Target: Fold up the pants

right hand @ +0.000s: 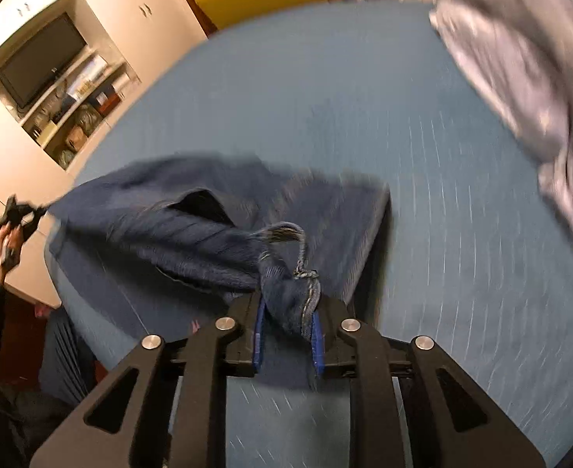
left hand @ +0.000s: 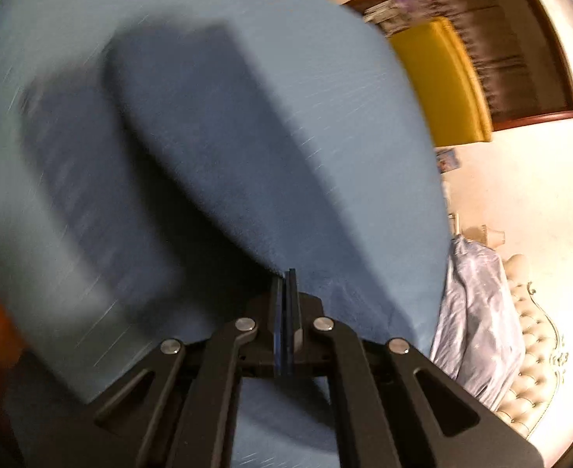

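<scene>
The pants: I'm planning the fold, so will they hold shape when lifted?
Probably not. The pants sag and bunch between the right claw and left claw, so likely floppy. The knit looks thick, perhaps fairly heavy.

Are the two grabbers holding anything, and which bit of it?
Both hold the dark blue pants. The right gripper has the bunched waistband end with the drawstring between its fingers. The left gripper pinches a cloth edge.

Each camera sits just behind its tool, looking forward and steeply down along the fingers at the blue bed (left hand: 325,78) from close above. The left view faces a yellow chair (left hand: 438,82) at its right edge; the right view faces it straight ahead. Both share bed, chair and dark pants (right hand: 216,226).
</scene>
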A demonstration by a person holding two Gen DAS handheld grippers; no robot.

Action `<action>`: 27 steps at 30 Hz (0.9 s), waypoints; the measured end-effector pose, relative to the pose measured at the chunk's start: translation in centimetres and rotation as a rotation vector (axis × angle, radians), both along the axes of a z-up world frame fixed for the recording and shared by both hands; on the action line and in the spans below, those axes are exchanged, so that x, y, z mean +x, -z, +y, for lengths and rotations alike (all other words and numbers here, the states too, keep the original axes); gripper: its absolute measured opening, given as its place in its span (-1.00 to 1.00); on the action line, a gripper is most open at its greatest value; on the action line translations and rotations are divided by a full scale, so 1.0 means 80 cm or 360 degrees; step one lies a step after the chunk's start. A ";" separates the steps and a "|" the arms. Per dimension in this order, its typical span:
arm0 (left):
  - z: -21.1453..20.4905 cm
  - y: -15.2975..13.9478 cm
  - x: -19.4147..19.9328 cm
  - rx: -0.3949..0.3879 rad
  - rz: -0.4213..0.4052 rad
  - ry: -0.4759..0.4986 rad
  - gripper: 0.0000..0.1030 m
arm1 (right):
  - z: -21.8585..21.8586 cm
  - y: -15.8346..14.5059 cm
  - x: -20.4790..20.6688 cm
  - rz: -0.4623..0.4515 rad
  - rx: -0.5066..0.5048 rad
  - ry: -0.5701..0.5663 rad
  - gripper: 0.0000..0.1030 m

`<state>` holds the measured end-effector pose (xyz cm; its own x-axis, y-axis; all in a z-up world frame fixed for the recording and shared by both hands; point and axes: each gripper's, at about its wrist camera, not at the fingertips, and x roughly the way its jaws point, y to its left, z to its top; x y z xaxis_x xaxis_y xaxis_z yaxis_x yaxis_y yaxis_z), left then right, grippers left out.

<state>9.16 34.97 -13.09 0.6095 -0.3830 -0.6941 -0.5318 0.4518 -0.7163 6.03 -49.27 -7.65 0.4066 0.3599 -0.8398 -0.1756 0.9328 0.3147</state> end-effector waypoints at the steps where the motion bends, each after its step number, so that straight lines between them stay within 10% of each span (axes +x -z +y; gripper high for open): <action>1: 0.000 0.014 -0.008 -0.0021 0.0013 -0.0013 -0.98 | -0.008 0.020 -0.009 0.0068 0.0034 0.0061 -0.31; 7: 0.010 0.036 -0.015 -0.0037 -0.0050 -0.0005 -0.98 | -0.037 0.039 -0.076 0.0156 0.0133 0.0500 0.14; 20: 0.020 0.048 -0.027 -0.0076 -0.0080 0.0016 -0.98 | -0.001 0.064 -0.076 0.0232 0.0575 0.0986 0.12; 23: 0.025 0.033 -0.022 -0.0075 -0.0089 0.0021 -0.98 | -0.002 0.058 -0.061 0.0204 0.0505 0.1020 -0.70; 27: 0.023 -0.013 -0.048 -0.0028 -0.0166 0.0025 -0.99 | -0.001 0.017 -0.061 0.0115 0.0500 0.0973 -0.76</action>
